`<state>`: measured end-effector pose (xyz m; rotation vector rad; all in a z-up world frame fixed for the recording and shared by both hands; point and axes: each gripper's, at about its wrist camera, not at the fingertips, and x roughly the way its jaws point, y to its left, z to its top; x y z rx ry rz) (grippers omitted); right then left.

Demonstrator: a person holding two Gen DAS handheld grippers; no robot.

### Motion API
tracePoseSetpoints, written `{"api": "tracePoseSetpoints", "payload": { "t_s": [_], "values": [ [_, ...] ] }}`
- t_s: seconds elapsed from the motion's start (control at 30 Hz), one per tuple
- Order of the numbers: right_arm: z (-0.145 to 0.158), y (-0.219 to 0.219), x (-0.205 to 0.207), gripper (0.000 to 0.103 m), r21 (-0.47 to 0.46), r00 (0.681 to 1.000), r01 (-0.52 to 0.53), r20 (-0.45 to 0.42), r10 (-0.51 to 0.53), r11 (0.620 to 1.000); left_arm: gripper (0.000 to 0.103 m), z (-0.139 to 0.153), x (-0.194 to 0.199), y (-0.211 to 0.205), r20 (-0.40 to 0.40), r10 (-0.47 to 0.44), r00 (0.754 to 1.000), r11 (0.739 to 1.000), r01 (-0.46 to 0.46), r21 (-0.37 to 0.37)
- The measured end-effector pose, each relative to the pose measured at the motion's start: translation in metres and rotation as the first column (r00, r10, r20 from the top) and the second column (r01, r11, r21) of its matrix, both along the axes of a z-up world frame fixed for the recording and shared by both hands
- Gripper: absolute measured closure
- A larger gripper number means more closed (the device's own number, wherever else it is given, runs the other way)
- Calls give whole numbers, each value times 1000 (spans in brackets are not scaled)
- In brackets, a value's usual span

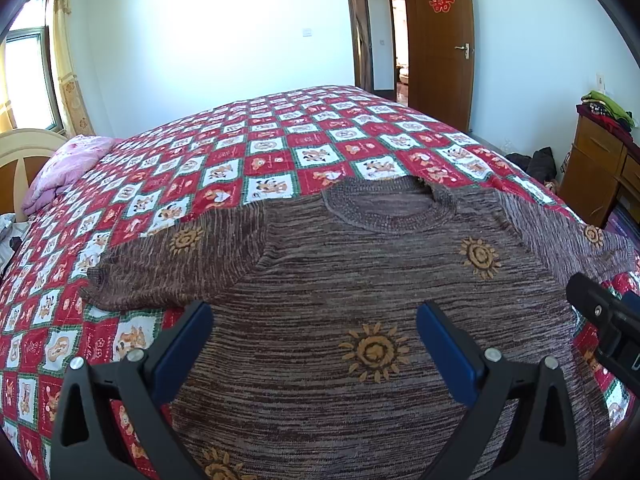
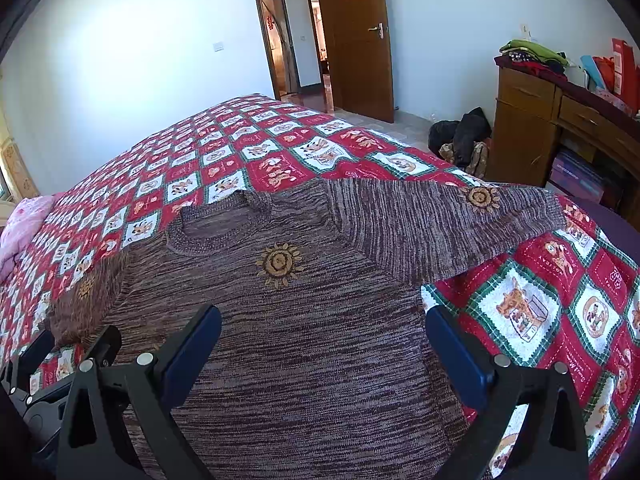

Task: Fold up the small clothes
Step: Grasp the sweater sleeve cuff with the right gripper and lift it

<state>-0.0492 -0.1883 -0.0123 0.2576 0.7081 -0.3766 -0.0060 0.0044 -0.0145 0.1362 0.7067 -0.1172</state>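
Observation:
A brown knitted sweater (image 1: 360, 280) with yellow sun motifs lies flat, front up, on the bed; it also shows in the right wrist view (image 2: 304, 320). Its collar (image 1: 384, 204) points away from me and both sleeves are spread out sideways. My left gripper (image 1: 314, 320) is open and empty, hovering over the sweater's lower left body. My right gripper (image 2: 322, 326) is open and empty over the lower right body. The right gripper's black frame shows at the right edge of the left wrist view (image 1: 604, 316). The sweater's hem is hidden below both views.
The bed has a red, white and green checked cartoon quilt (image 1: 260, 152). A pink pillow (image 1: 68, 168) lies at the far left by the headboard. A wooden desk (image 2: 528, 132) with piled clothes stands to the right, dark bags (image 2: 464, 136) on the floor beside it.

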Motion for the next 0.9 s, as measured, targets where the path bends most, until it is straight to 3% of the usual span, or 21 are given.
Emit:
{"api": "tracePoseSetpoints", "payload": {
  "t_s": [0.27, 0.37, 0.5, 0.6, 0.7, 0.77, 0.9],
  "values": [
    [-3, -16, 1, 1, 17, 1000, 2, -5, -2, 1000, 0, -9, 6, 3, -25, 5, 1000, 1000, -5, -5],
    [2, -40, -5, 7, 24, 1000, 22, 8, -22, 999, 0, -18, 17, 14, -68, 25, 997, 999, -28, -46],
    [6, -107, -21, 40, 88, 994, 110, 5, -111, 990, 0, -33, 35, 24, -80, 83, 993, 997, -83, 1],
    [8, -175, -39, 42, 76, 970, 244, 1, -245, 967, 0, -47, 45, 31, -75, 130, 989, 991, -127, 42],
    [1, -247, -57, 42, 132, 934, 353, 4, -356, 926, 0, -59, 53, 39, -93, 157, 983, 987, -154, 39],
    [-9, -280, -60, 42, 141, 920, 389, -23, -390, 910, 0, -65, 57, 43, -106, 170, 980, 985, -166, 42],
    [-24, -309, -49, 42, 172, 926, 376, -41, -375, 910, 0, -74, 63, 50, -129, 182, 975, 983, -182, 11]
  ]
}}
